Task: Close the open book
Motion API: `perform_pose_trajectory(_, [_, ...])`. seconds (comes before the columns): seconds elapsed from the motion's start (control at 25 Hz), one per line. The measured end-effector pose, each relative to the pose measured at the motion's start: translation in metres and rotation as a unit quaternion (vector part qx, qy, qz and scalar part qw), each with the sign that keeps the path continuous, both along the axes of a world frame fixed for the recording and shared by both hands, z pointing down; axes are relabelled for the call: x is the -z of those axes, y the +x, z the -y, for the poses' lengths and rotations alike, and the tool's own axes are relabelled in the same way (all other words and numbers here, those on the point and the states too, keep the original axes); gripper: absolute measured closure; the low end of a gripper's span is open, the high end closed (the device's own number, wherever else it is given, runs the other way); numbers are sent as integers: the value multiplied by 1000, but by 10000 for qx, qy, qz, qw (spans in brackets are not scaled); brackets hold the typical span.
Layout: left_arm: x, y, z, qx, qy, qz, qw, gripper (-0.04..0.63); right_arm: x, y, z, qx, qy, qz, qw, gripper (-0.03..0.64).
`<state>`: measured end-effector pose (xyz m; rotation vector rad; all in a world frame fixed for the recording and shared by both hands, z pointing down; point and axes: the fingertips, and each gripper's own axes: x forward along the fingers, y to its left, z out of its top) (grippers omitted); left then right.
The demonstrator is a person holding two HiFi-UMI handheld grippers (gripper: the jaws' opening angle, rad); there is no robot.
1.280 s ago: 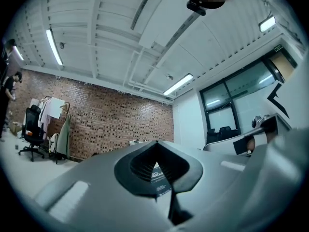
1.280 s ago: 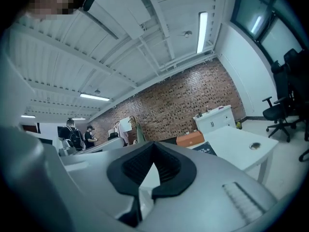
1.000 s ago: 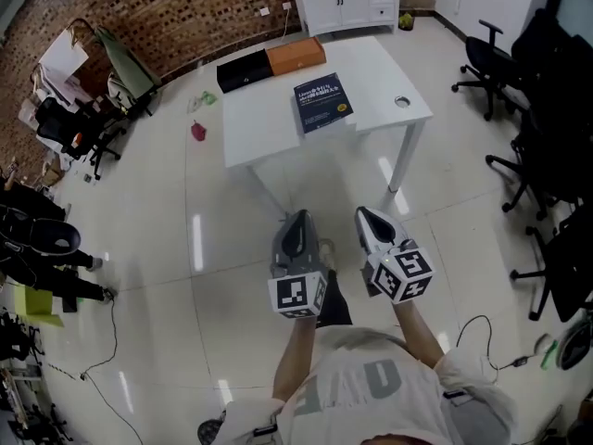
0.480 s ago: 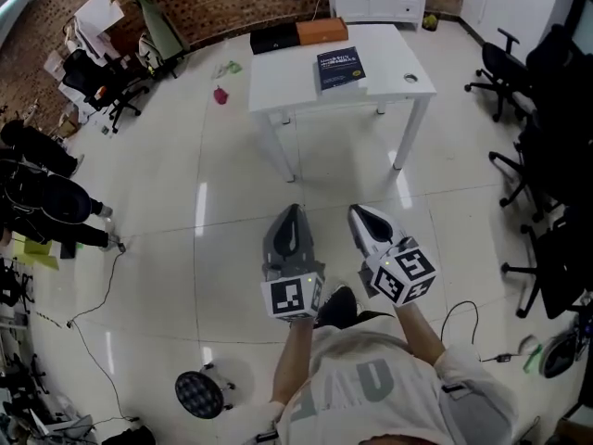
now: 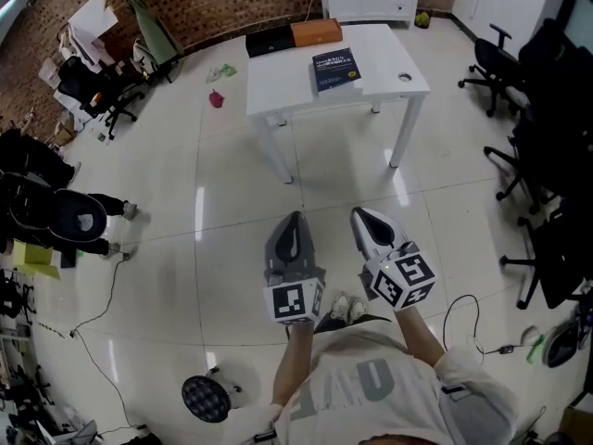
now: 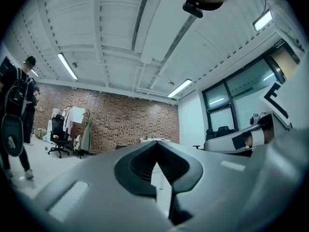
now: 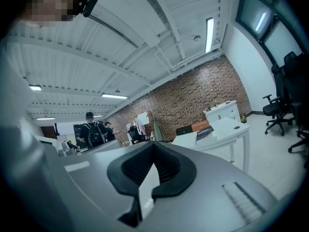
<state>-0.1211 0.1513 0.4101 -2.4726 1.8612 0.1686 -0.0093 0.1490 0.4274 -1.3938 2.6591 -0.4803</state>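
Book (image 5: 334,69) lies flat with its blue cover up on the white table (image 5: 278,91), well ahead of both sets of fingertips; it looks already shut, though its page edge is too small to read.

The left gripper (image 5: 295,219) has its jaws pressed together with nothing between them. The right gripper (image 5: 360,215), just beside it, also has its tips meeting and holds nothing. Both point roughly level toward the table, across a wide stretch of bare floor.

Beyond the fingers, the book sits close to the table's near edge, with an orange box (image 5: 316,33) and a black box (image 5: 269,41) behind it at the far edge.

Risks, as I judge them: a nudge from closed tips could slide the book off that near edge. A step to the right of the right fingers could snag the floor cable (image 5: 461,309). Office chairs (image 5: 491,54) crowd that same side.

Open room is best straight ahead and to the left of the left fingers, although people (image 5: 56,216) stand farther out that way.
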Motion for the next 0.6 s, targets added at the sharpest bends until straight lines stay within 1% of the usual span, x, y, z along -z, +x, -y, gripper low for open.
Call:
perform_pose_trajectory(0.2, [0,6,2,-196,-20,-63,9998,578,1,6,-5,-169,-9,25,9999,615])
perform_pose_trajectory(0.36, [1,11,5,-295,48,-85,9995,578,1,9,-3,-217,3,25,9998,615])
perform_pose_trajectory(0.6, [3,18,4,-329,99,-88,9994,580,8,15,-7,-249,133,22,9996,615])
